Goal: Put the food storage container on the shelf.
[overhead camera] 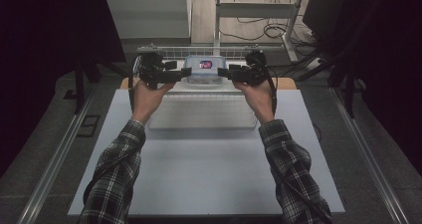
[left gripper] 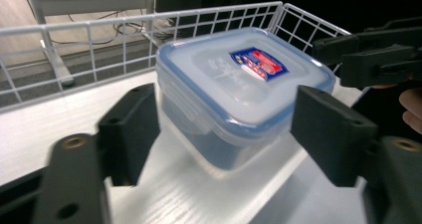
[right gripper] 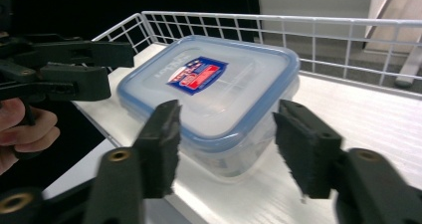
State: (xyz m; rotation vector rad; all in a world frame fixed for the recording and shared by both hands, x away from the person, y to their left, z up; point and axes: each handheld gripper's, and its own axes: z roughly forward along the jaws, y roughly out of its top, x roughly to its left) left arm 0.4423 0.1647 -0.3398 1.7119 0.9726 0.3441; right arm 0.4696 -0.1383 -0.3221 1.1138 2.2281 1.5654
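A clear plastic food container with a blue-rimmed lid and a red and blue label stands on a white shelf at the table's far edge. My left gripper points at its left side and my right gripper at its right side. In the left gripper view the open jaws of the left gripper flank a corner of the container, with the right gripper beyond. In the right gripper view the right gripper stands open around the near corner of the container, pads apart from it.
A white wire rail runs behind the shelf and wraps its ends. A pale ribbed tray lies on the grey-blue table just in front of the shelf. Dark curtains stand on both sides.
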